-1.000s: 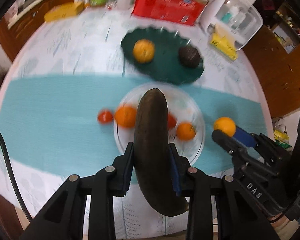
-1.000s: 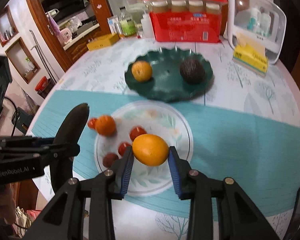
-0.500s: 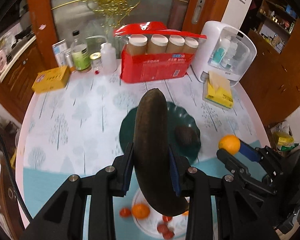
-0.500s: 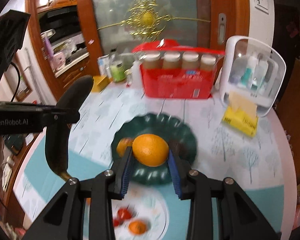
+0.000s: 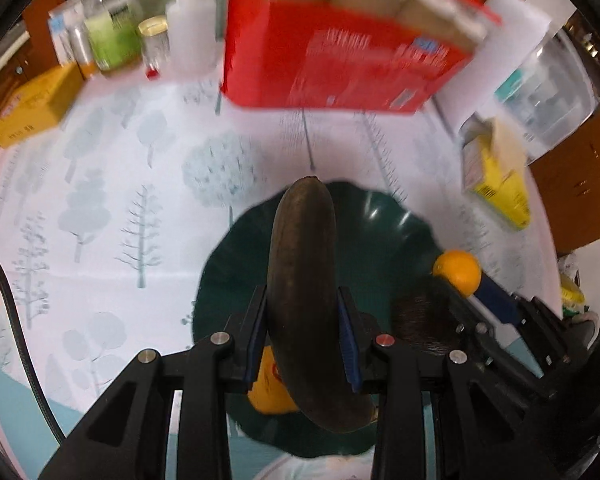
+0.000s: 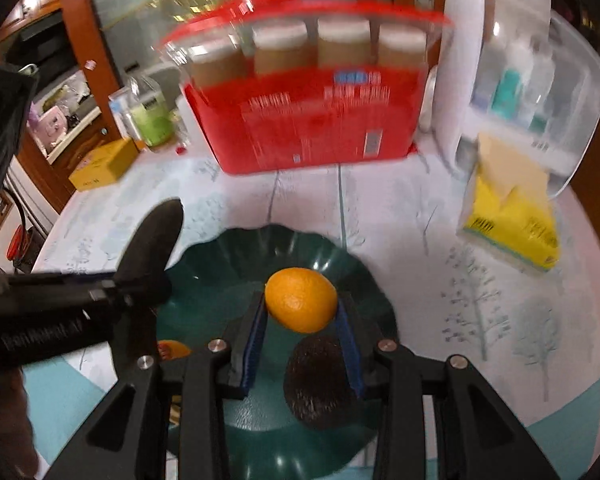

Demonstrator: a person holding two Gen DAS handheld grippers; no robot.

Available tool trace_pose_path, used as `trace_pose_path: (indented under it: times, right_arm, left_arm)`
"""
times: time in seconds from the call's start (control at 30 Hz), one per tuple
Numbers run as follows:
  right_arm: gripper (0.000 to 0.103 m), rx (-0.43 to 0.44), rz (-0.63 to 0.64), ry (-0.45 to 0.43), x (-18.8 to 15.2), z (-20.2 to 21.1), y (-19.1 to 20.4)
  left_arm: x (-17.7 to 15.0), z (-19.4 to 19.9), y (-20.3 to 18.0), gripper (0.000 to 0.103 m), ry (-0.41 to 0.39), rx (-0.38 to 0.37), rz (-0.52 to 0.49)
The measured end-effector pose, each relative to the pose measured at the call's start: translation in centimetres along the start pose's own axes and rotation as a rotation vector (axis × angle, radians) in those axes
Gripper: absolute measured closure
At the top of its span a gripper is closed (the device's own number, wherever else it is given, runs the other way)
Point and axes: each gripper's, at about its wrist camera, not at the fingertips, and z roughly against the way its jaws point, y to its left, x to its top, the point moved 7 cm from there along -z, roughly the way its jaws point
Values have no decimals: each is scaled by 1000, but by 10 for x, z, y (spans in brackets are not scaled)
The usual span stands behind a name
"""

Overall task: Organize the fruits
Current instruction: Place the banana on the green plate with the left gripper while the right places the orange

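Left wrist view: the left gripper is clamping a blackened banana across its middle, pads pressing both flanks, w/ the long axis running 12-to-6 along the fingers, tip at 12 and the fat end hanging past the jaws at 6. The dark green plate is sitting right beneath it, rim spreading from about 9 round to 3, so the banana is hanging above the plate, apart from it. An orange fruit is lying on the plate at about 7 of the banana, partly hidden, and a dark avocado at 3. Right wrist view: the right gripper is pinching an orange btwn its blue pads, also over the plate, w/ the avocado lying just below it at 6. The left gripper is showing at 9 there. Judgement: both hands are about equally near the plate; the drop is turning on free space, which is looking widest toward 12 to 1, so the banana probably needs laying lengthwise there, clear of the two fruits already down. Background is motion-blurred, so finer detail is hard to read.
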Motion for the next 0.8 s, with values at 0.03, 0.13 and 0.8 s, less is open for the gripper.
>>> trace_pose_path:
  times: [0.03,0.13,0.8]
  right_arm:
    - [67,3,-6,9,-1,-5,-1]
    - [67,9,-12,46,-3,-26,-3]
    - [54,20,50,106,-14,-40,-1]
  left_arm:
    - [-1,-11,1,72,13,-3,0]
    - [0,-25,0,72,29,-30,6]
    - [2,-12,-18,39,-12,-48,-17]
